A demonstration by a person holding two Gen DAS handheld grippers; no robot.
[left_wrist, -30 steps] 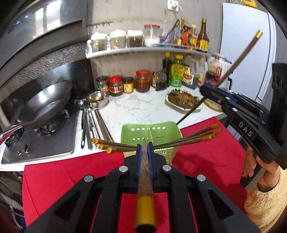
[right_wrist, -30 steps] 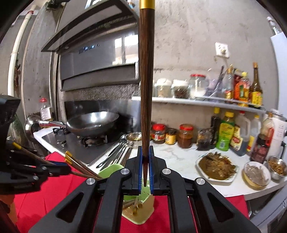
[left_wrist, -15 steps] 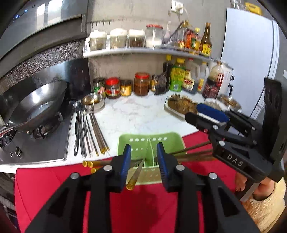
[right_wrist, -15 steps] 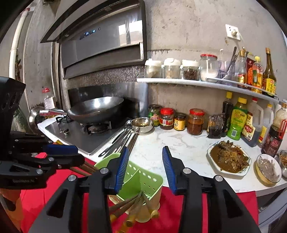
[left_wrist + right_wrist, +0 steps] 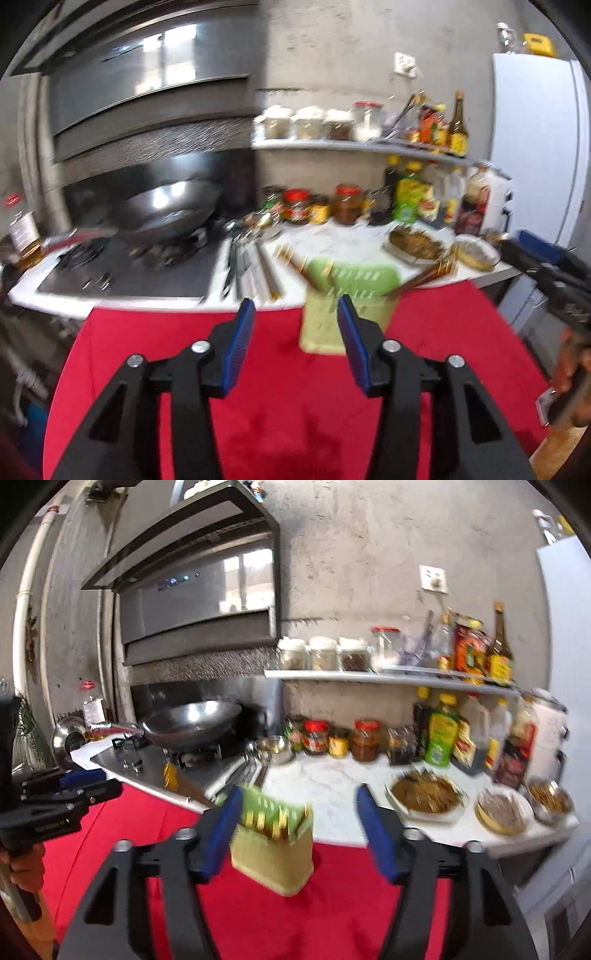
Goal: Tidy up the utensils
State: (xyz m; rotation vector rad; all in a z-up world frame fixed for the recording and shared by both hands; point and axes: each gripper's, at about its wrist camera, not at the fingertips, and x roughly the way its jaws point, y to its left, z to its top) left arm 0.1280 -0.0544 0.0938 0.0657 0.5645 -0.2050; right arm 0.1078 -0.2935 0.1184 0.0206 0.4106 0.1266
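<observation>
We can read no text: the labels on the bottles (image 5: 438, 734) and jars (image 5: 316, 737) are blurred.

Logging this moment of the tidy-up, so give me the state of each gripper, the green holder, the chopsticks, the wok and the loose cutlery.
Left gripper: open, empty.
Right gripper: open, empty.
Green perforated plastic utensil holder: upright on the red cloth.
Brown gold-tipped chopsticks: standing in the holder, leaning outward.
Steel wok: on the stove burner; contents cannot be told.
Metal cutlery: lying loose on the white counter, not in the holder.
</observation>
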